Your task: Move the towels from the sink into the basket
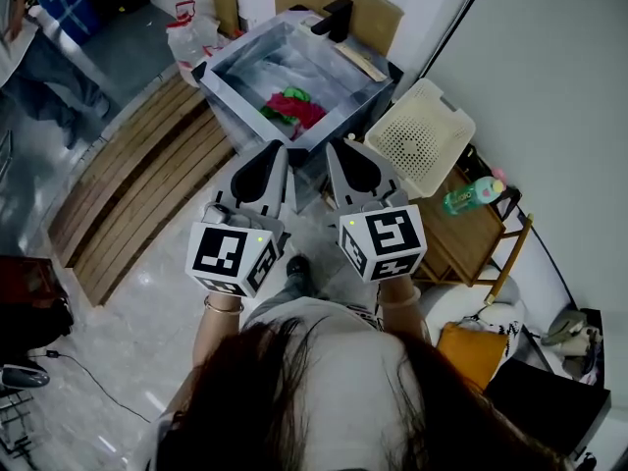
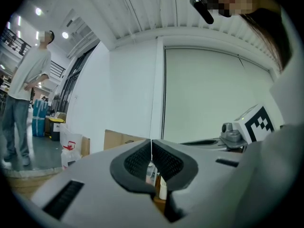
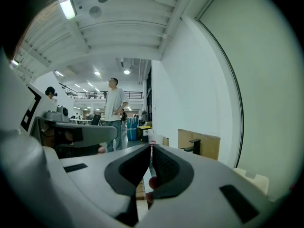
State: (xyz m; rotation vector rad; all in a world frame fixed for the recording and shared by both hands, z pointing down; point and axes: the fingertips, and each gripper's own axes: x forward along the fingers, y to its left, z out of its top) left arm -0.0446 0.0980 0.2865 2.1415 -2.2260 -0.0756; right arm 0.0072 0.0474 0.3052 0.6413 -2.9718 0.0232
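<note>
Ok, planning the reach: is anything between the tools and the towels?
Only the sink's near rim: the towels lie inside, below it. Nothing else visible stands between them and the left tool or right tool.

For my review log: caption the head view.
Both shut, left gripper and right gripper face the sink of towels; basket beside it.
</note>
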